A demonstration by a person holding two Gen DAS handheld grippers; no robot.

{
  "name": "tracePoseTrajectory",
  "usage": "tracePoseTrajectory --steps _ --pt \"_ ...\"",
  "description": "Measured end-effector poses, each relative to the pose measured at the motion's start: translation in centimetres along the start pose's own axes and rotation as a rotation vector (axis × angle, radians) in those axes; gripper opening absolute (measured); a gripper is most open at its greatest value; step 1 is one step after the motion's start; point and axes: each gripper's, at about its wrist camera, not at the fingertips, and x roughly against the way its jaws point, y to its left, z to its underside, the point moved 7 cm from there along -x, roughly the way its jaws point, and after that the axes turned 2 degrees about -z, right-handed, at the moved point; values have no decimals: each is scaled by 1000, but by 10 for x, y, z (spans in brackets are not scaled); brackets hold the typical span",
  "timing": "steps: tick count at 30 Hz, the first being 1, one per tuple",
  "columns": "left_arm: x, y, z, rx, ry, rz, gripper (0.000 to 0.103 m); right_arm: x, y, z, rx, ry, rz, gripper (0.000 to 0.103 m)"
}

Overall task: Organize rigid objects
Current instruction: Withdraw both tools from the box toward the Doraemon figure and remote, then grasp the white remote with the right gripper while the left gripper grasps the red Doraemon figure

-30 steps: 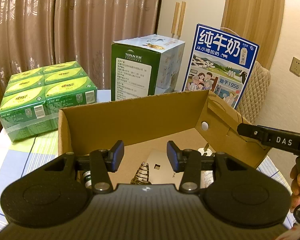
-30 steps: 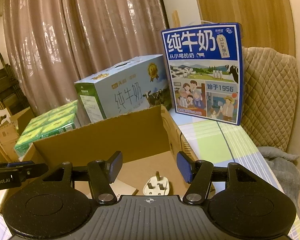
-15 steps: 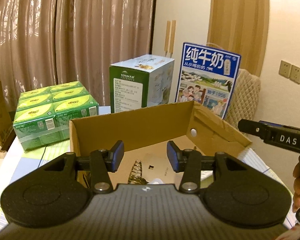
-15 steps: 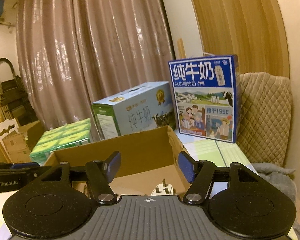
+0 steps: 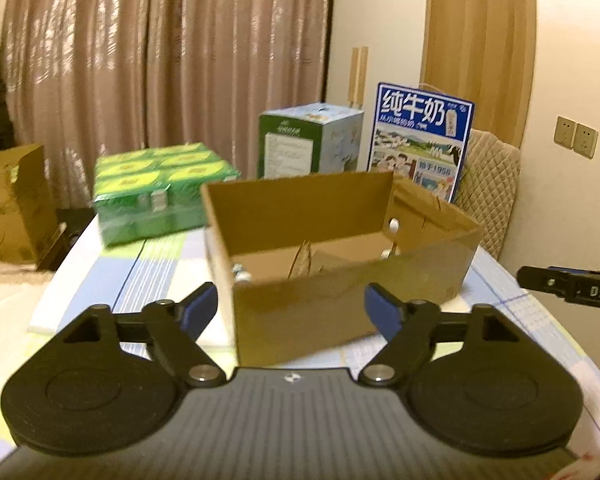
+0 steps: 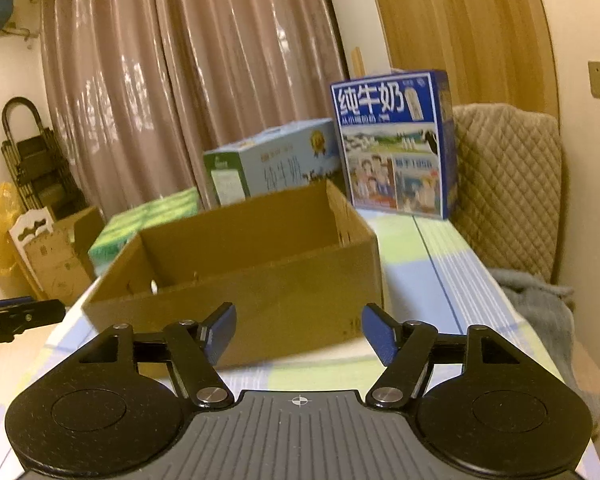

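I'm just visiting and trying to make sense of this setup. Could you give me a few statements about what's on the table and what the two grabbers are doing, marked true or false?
1. The cardboard box on the table is open at the top. True.
2. The left gripper is clamped on the box's front wall. False: its jaws stand apart with nothing between them, and have just been opening.
3. The blue milk carton stands upright behind the box. True.
4. The green packs lie inside the box. False: they sit on the table beside it.
5. The right gripper holds a white plug. False: its jaws are empty and open, and have just been opening.
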Motion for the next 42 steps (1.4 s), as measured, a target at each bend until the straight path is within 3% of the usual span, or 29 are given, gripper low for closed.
tracePoseTrajectory --steps 4,8,16,24,32,42 --pt "15 4 25 3 44 -20 79 19 0 17 5 23 6 70" --pt "27 4 44 -5 64 -35 91 31 0 34 -6 59 6 73" --pt "37 3 67 -59 99 -40 91 35 4 56 -16 115 -56 79" --pt "32 5 82 -80 104 -36 91 31 1 71 12 172 -33 80" --pt "26 -2 85 -94 136 21 91 25 -2 79 26 219 -40 81" --pt "17 -19 93 -244 162 103 91 0 1 86 179 321 -125 81"
